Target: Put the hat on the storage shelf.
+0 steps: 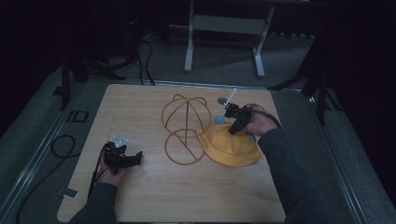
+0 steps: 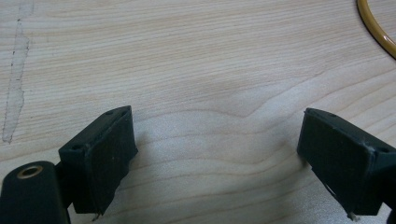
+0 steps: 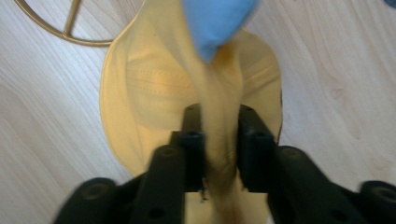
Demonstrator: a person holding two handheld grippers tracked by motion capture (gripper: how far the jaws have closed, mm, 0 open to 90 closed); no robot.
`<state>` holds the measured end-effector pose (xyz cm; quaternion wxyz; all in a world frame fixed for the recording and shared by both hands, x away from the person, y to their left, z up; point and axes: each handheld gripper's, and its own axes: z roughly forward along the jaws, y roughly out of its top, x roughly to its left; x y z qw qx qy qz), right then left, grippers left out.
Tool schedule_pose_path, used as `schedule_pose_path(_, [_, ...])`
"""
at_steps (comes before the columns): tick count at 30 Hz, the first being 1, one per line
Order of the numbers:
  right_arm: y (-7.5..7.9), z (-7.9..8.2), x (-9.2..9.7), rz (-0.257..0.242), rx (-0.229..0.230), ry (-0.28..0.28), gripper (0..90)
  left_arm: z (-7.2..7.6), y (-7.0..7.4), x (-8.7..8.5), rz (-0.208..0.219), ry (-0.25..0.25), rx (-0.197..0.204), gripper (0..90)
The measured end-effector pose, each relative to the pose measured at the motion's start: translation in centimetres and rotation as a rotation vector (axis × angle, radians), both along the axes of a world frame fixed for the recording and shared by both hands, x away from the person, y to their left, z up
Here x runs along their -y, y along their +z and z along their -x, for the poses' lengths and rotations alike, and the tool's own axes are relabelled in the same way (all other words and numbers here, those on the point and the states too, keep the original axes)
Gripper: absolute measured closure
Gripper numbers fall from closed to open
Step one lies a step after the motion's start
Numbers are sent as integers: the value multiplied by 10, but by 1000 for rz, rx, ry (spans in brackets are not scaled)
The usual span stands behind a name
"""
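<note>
Wooden surface (image 1: pixel 154 196) carries a wire hat stand (image 1: pixel 183 127) at centre, and a yellow hat (image 1: pixel 229 145) lying flat just right of the stand's round base, touching it, its long axis running from upper left to lower right in the high view. The right gripper view adds what the high view lacks: a raised fold of the hat clenched between the right tool (image 3: pixel 218 140) jaws, with a blue patch (image 3: pixel 215 23) at the fold's far end. Left tool (image 2: pixel 217 154), near the left edge, released, jaws wide over bare wood.
</note>
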<state>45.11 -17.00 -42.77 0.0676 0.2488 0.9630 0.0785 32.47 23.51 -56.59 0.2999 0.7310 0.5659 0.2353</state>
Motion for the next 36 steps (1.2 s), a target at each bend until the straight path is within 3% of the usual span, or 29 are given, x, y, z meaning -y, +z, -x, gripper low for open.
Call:
schedule_pose_path(1, [1, 2, -2, 13, 23, 16, 796, 0, 0, 0, -1, 0, 0, 115])
schedule_pose_path(8, [5, 6, -1, 20, 57, 25, 822, 0, 0, 0, 0, 0, 0, 115])
schedule_pose_path(26, [22, 13, 8, -42, 129, 0, 825, 0, 0, 0, -2, 0, 0, 115])
schedule_pose_path(31, [29, 11, 13, -77, 174, -34, 825, 0, 0, 0, -2, -1, 0, 115])
schedule_pose_path(36, [35, 11, 17, -107, 190, -45, 825, 0, 0, 0, -1, 1, 2, 115])
